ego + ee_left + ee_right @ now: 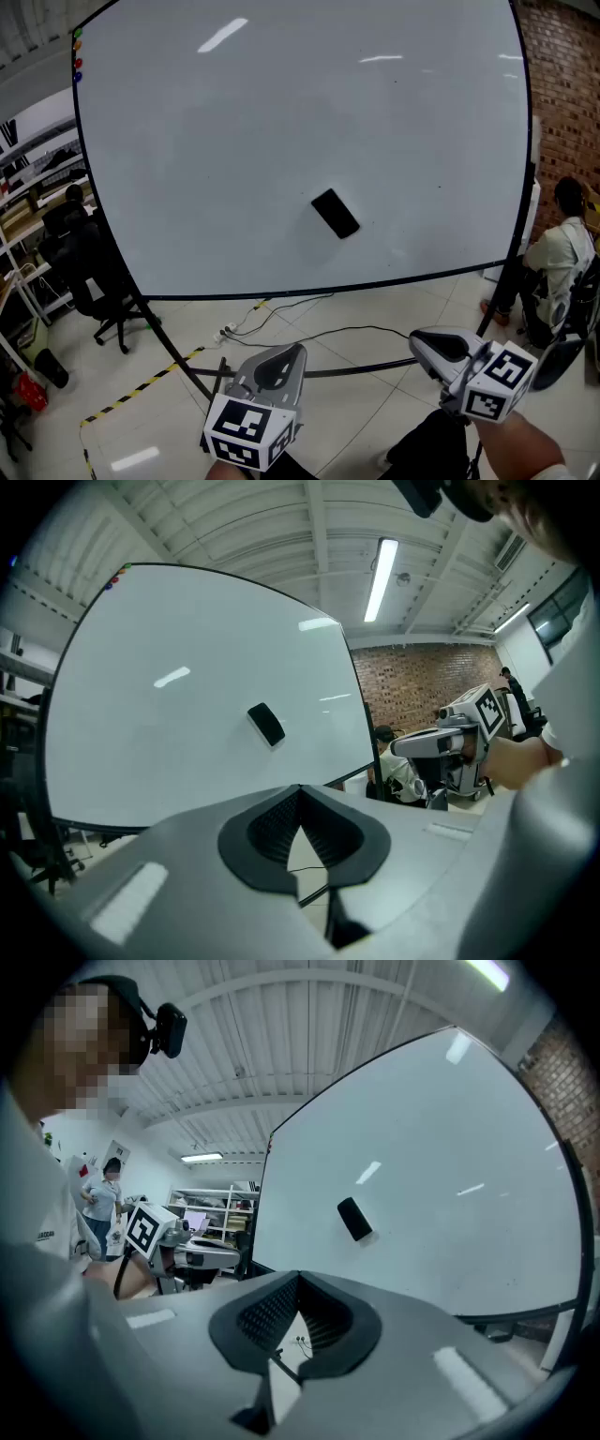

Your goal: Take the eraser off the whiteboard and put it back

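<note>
Black rectangular eraser (pixel 335 214) sits flat on the large white whiteboard (pixel 234 141), a little below its middle. It is tilted, its long axis running from upper left to lower right. There is one eraser, one board and two grippers. The left gripper (pixel 286 358) and right gripper (pixel 419 340) are held low, well apart from the eraser, each with its fingers pressed together on nothing.

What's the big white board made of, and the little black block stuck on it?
The big white whiteboard looks like a smooth, glossy coated panel: ceiling lights mirror on it as bright streaks. The small black rectangular eraser looks matte, maybe plastic or felt; it is too small to tell. It clings to the upright board, so it may be magnetic.
</note>
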`<state>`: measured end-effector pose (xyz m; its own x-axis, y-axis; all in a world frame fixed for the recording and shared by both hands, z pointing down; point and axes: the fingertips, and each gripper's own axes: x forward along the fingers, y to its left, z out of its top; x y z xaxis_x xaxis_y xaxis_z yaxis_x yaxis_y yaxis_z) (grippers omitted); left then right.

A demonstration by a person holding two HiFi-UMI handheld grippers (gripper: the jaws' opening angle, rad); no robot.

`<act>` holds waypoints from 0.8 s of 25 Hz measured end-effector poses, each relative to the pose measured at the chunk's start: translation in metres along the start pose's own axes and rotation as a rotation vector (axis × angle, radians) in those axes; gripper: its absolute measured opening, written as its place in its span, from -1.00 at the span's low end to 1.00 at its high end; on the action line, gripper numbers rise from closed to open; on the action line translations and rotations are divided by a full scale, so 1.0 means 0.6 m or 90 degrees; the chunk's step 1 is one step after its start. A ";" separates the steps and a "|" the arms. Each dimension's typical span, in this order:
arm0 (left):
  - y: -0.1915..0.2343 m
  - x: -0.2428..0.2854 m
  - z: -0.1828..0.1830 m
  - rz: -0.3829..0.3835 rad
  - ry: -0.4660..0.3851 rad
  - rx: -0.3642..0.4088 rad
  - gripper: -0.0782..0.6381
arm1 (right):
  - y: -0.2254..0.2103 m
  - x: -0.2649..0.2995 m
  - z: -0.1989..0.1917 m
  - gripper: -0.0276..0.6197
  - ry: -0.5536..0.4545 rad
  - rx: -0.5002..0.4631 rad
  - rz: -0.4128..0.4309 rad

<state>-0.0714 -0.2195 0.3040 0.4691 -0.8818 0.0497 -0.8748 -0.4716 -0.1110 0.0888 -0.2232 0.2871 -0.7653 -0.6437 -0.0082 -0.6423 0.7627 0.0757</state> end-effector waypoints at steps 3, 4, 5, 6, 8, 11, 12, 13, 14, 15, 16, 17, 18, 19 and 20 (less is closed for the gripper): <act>0.002 0.000 -0.001 0.000 0.000 0.001 -0.73 | 0.002 0.001 -0.001 -0.91 0.000 0.001 -0.003; 0.003 0.000 -0.002 0.000 0.000 0.000 -0.73 | 0.003 0.002 0.000 -0.91 0.001 0.001 -0.004; 0.004 0.000 -0.002 0.001 0.001 -0.001 -0.73 | 0.003 0.003 0.001 -0.91 0.001 0.001 -0.005; 0.004 0.001 -0.002 0.001 0.002 -0.002 -0.73 | 0.003 0.003 0.003 -0.91 0.001 0.001 -0.007; 0.005 0.004 0.001 0.004 0.001 0.001 -0.73 | -0.001 0.005 0.009 -0.91 -0.002 -0.003 -0.011; 0.012 0.012 0.012 0.016 -0.006 0.020 -0.73 | -0.013 0.011 0.022 -0.91 -0.015 -0.002 -0.018; 0.017 0.016 0.015 0.020 -0.008 0.023 -0.73 | -0.017 0.015 0.024 -0.91 -0.019 0.003 -0.019; 0.023 0.020 0.018 0.023 -0.010 0.023 -0.73 | -0.021 0.020 0.025 -0.91 -0.022 0.009 -0.018; 0.029 0.025 0.020 0.024 -0.011 0.020 -0.73 | -0.024 0.026 0.025 -0.91 -0.022 0.013 -0.017; 0.037 0.030 0.024 0.026 -0.012 0.016 -0.73 | -0.027 0.033 0.025 -0.91 -0.020 0.012 -0.016; 0.044 0.036 0.027 0.028 -0.014 0.013 -0.73 | -0.032 0.041 0.026 -0.91 -0.016 0.006 -0.016; 0.051 0.042 0.032 0.031 -0.016 0.013 -0.73 | -0.037 0.049 0.028 -0.91 -0.011 -0.003 -0.017; 0.058 0.047 0.037 0.035 -0.019 0.016 -0.73 | -0.043 0.058 0.031 -0.91 -0.006 -0.012 -0.019; 0.065 0.052 0.041 0.038 -0.021 0.020 -0.73 | -0.049 0.068 0.034 -0.91 -0.002 -0.021 -0.022; 0.071 0.057 0.045 0.042 -0.023 0.023 -0.73 | -0.055 0.078 0.037 -0.91 0.003 -0.027 -0.024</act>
<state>-0.0895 -0.2694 0.2741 0.4152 -0.9097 0.0056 -0.8993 -0.4114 -0.1483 0.0734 -0.2771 0.2618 -0.7404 -0.6721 -0.0077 -0.6681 0.7347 0.1173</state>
